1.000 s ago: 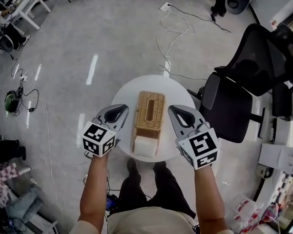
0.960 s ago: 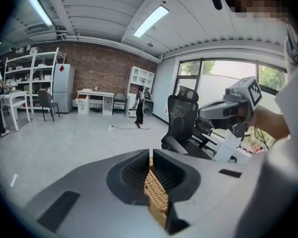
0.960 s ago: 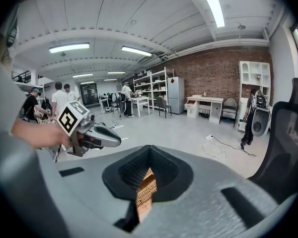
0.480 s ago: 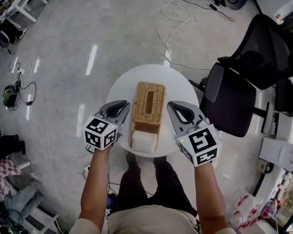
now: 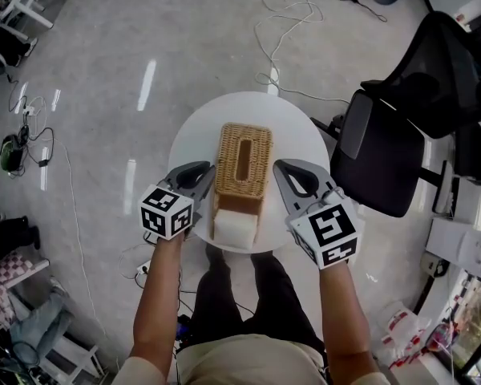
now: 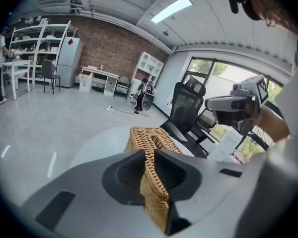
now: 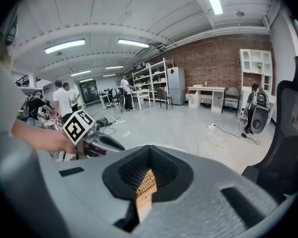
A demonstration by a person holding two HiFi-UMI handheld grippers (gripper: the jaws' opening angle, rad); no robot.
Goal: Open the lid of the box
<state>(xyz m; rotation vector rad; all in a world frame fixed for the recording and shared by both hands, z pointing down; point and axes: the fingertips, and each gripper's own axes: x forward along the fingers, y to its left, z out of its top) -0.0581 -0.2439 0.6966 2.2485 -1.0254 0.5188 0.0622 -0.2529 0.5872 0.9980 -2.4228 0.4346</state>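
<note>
Wicker box [image 5: 257, 168], whole only overhead

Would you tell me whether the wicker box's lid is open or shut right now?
Shut: the woven lid lies flat on top of the box, with no gap showing.

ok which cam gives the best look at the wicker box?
Head view: the whole wicker box shows from above, slot in its top included, on the round table. Left gripper view shows its top and one side, partly behind the jaws. Right gripper view shows only a sliver through the gap between the jaws.
</note>
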